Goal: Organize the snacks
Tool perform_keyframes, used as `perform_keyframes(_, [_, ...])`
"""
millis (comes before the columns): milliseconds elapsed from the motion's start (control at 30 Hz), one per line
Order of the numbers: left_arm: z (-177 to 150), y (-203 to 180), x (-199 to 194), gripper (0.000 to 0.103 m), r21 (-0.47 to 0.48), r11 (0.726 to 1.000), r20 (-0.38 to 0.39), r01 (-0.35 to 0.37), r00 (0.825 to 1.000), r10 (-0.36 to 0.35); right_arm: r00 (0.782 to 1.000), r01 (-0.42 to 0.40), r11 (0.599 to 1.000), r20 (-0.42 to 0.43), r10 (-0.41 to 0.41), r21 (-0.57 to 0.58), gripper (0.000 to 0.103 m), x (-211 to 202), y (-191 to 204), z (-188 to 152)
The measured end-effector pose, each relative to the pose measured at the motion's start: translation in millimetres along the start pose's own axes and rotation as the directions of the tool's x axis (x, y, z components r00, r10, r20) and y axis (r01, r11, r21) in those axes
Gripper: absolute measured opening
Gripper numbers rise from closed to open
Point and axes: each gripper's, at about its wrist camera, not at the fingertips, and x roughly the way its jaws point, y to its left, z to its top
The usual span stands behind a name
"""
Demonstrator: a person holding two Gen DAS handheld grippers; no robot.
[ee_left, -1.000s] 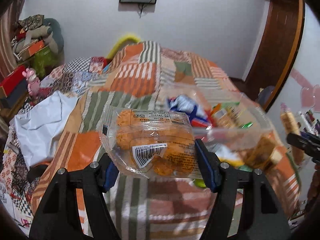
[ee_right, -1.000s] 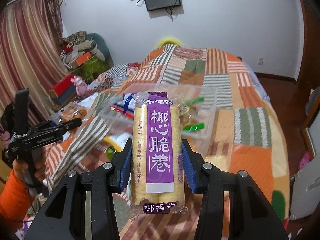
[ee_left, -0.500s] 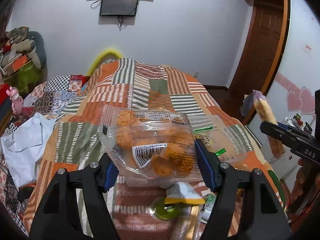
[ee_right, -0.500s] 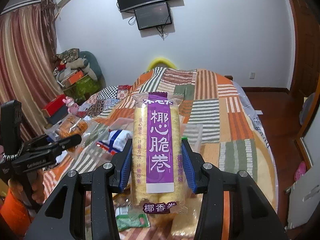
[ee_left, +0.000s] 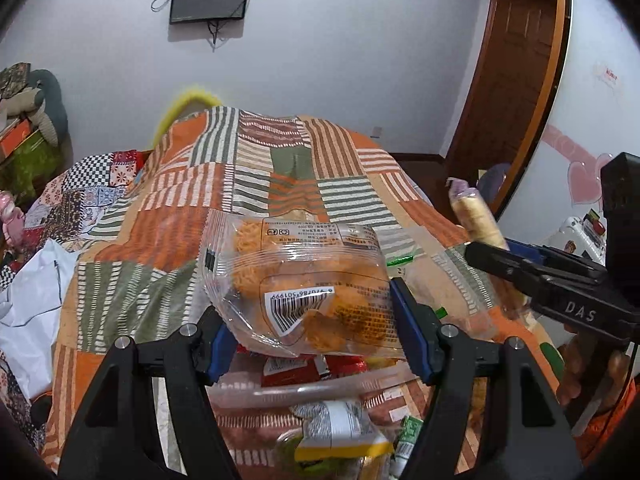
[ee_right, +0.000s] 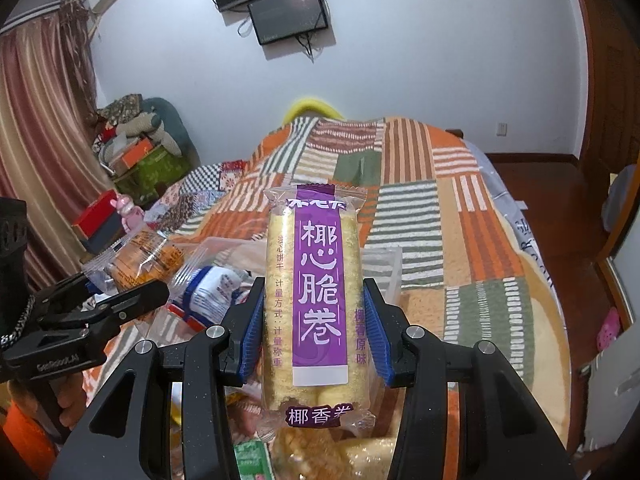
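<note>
Nearest, in the left wrist view: left gripper (ee_left: 308, 320), blue-padded fingers (ee_left: 410, 336) clamped on a clear bag of orange snacks (ee_left: 298, 284), barcode label facing the camera, bag held above the bed. Directly below and near: loose snack packets (ee_left: 340, 432) and the rim of a clear plastic container (ee_left: 304, 390) on the patchwork bedspread (ee_left: 256, 176). At the right edge: right gripper (ee_left: 486, 246), seen side-on, holding a yellow roll.

Nearest, in the right wrist view: right gripper (ee_right: 314, 320), fingers (ee_right: 376, 328) clamped on both long sides of a purple-labelled pack of wafer rolls (ee_right: 318, 300), pack upright, lower end toward the camera. Beneath it: more snack packets (ee_right: 312, 452). To the left, slightly farther: a blue-and-white packet (ee_right: 212, 288) in the clear container, and the left gripper with its orange bag.

Farther: bedspread running to the far wall; curtain (ee_right: 36, 160) and stacked boxes (ee_right: 136, 160) far left; wall screen (ee_right: 288, 12) above; wooden door (ee_left: 508, 80) far right.
</note>
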Motion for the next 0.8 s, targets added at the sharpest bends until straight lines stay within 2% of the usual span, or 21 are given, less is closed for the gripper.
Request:
perform_keyframes(367, [3,-4,41,0.068,0.004,1.0,-0.086,0.016,0.996,-0.015,0.996,0.019,0.999,-0.089,-0.022,-0.029,0.042,29,-1,-3])
perform_keyframes(800, [-6,-15,71,0.069,0.045,0.999,-0.182,0.003,0.983,0.005,0.991,0.03,0.999,-0.132,-0.033,-0.026,0.042,41,-5,-5])
